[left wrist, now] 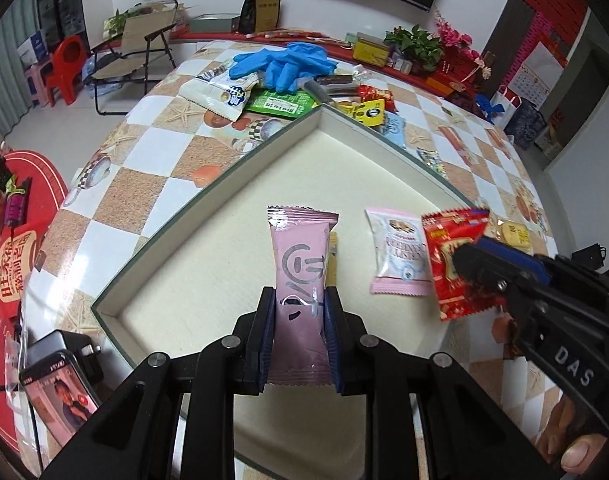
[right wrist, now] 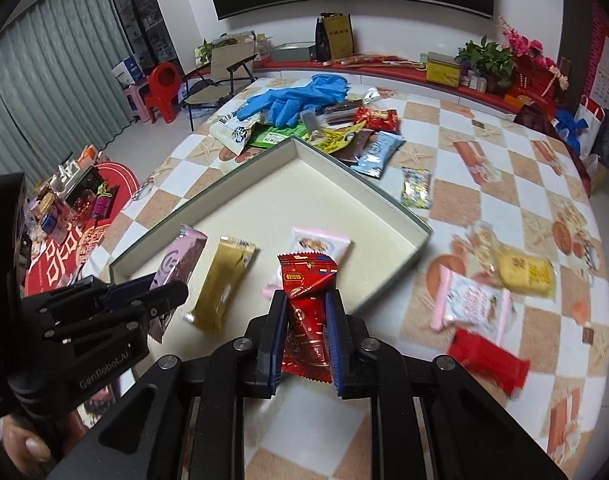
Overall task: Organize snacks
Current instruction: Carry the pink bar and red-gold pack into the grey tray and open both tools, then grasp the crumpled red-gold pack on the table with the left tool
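My left gripper [left wrist: 299,300] is shut on a pink snack packet [left wrist: 300,264] and holds it over the near part of a shallow cream box [left wrist: 224,184]. My right gripper [right wrist: 305,304] is shut on a red snack packet [right wrist: 308,300] above the box's near right edge [right wrist: 388,280]. In the right wrist view the left gripper [right wrist: 160,292] with its pink packet [right wrist: 180,260] is at left. A gold packet [right wrist: 224,280] and a white-pink packet [right wrist: 320,242] lie in the box. In the left wrist view the right gripper [left wrist: 476,264] holds the red packet [left wrist: 452,256] beside the white-pink packet [left wrist: 398,256].
A pile of snack packets [right wrist: 344,132] with blue gloves [right wrist: 300,96] lies beyond the box's far corner. More packets [right wrist: 484,288] lie on the checkered tablecloth to the right of the box. A phone [left wrist: 60,392] sits at the table's left edge.
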### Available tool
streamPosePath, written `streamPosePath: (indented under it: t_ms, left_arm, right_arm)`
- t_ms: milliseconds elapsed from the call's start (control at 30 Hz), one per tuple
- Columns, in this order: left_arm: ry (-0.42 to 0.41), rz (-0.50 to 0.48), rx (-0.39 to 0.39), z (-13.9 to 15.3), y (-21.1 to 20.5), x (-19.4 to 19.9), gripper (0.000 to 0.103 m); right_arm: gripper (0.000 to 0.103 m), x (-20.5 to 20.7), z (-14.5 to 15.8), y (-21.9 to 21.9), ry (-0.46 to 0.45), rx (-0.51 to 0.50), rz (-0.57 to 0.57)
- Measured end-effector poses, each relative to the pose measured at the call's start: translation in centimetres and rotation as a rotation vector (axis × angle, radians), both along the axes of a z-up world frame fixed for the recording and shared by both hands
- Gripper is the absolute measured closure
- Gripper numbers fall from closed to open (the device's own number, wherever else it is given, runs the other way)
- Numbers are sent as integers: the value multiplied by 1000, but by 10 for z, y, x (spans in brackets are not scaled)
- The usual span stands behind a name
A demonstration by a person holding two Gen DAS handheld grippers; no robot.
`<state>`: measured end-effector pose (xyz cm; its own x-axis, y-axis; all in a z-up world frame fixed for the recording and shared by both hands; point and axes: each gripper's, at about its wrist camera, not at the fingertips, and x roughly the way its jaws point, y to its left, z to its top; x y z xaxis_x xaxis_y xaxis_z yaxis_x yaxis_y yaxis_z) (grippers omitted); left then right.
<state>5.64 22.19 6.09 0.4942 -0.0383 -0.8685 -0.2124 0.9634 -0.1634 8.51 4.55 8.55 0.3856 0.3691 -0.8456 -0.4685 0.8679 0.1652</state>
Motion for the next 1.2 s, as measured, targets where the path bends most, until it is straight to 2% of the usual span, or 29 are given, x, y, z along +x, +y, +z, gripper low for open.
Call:
streamPosePath:
  t_ms: [267, 433, 467, 500, 533, 567, 700, 800, 867, 967, 1067, 1167, 1200]
  left_arm:
    - [11, 38, -41, -9, 21, 12, 77]
    - [-17, 33, -56, -5, 21, 6, 74]
    - [-33, 28, -66, -2, 20, 3, 69]
    - [-42, 24, -70, 0, 17, 1, 66]
    - [-57, 16, -73, 4, 13, -3, 60]
    - [-74, 5, -74, 8, 7, -7, 56]
    - [-118, -84, -70, 23, -28, -21, 54]
    - [-147, -189, -56, 31, -71, -37, 47]
    - [-158, -259, -52, 33, -105, -46, 38]
    - [-142, -331, -67, 26, -150, -53, 34]
    - [-99, -382, -68, 11, -189, -46, 33]
    - [-53, -409, -84, -4, -216, -34, 33]
    - [-33, -407, -99, -9, -223, -29, 33]
  right_arm:
    - [83, 40, -10, 41, 13, -16, 31]
    - [82, 49, -5, 42, 6, 7, 16]
    - [68, 50, -1, 35, 1, 21, -9]
    - [48, 51, 3, 29, 1, 47, -25]
    - [2, 51, 7, 22, -8, 82, -36]
    - [1, 46, 17, 6, -59, 153, -53]
    - [1, 27, 37, -42, -113, 211, -105]
    - [1, 3, 38, -94, -131, 241, -152]
    - [1, -13, 25, -133, -107, 184, -207]
    - [1, -31, -2, -185, -71, 50, -334]
    - [1, -47, -41, -230, -9, -64, -448]
    - [0, -53, -68, -245, 56, -118, -470]
    - [0, -55, -72, -240, 33, -158, -454]
